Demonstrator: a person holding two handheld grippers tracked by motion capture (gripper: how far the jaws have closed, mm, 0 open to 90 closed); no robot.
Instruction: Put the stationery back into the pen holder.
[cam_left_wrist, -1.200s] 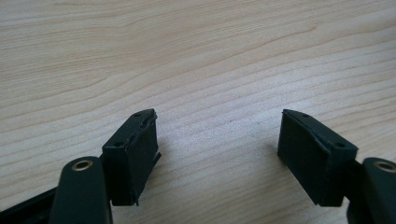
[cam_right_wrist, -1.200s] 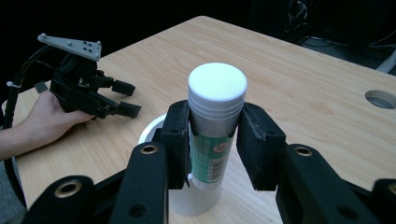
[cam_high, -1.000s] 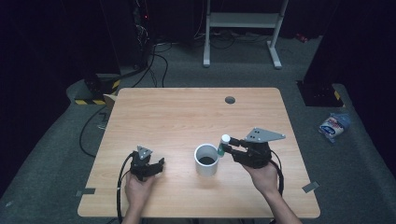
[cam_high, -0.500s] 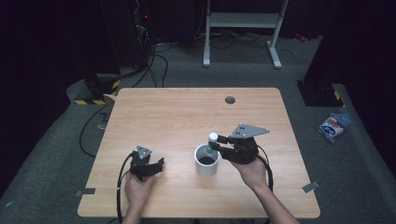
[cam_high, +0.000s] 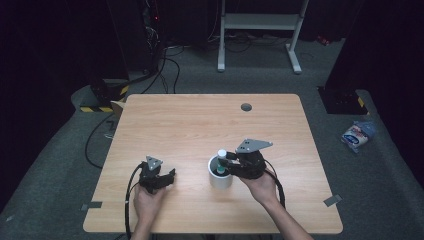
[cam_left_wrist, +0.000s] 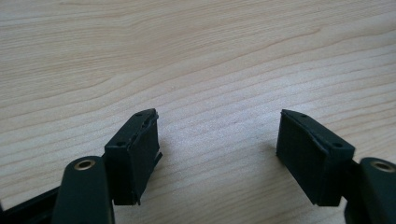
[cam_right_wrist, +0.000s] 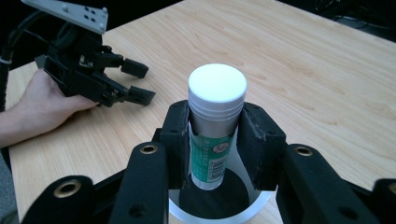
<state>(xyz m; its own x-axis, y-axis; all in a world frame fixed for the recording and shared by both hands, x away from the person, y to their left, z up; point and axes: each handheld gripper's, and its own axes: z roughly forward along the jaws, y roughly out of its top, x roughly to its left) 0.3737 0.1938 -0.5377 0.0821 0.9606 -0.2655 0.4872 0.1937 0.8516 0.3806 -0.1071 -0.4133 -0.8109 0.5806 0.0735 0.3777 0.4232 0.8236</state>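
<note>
Take the white cup (cam_high: 220, 176), which stands on the wooden table (cam_high: 200, 125) near its front edge, as your reference for every position. Well to the left of the cup, your left gripper (cam_high: 159, 179) rests on the table surface in your left hand (cam_high: 148, 201), with its cable (cam_high: 129, 200) looping toward the front edge. In the left gripper view its jaws stand wide apart over bare wood grain, with nothing between them and nothing touching the pads. At the cup itself, a tube with a white cap and a green label (cam_right_wrist: 214, 135) stands upright, its lower end inside the cup mouth and its cap above the rim. In the right gripper view both pads press on the tube body just below the cap, one on each side, so the grip is closed firmly on the tube. Immediately to the right of the cup, your right gripper (cam_high: 231, 161) reaches across the rim, carried by your right hand (cam_high: 260, 186), with its grey three-cornered plate (cam_high: 253, 145) on top. Beyond the cup, toward the far edge of the table, lies a small dark round grommet (cam_high: 245, 107).
</note>
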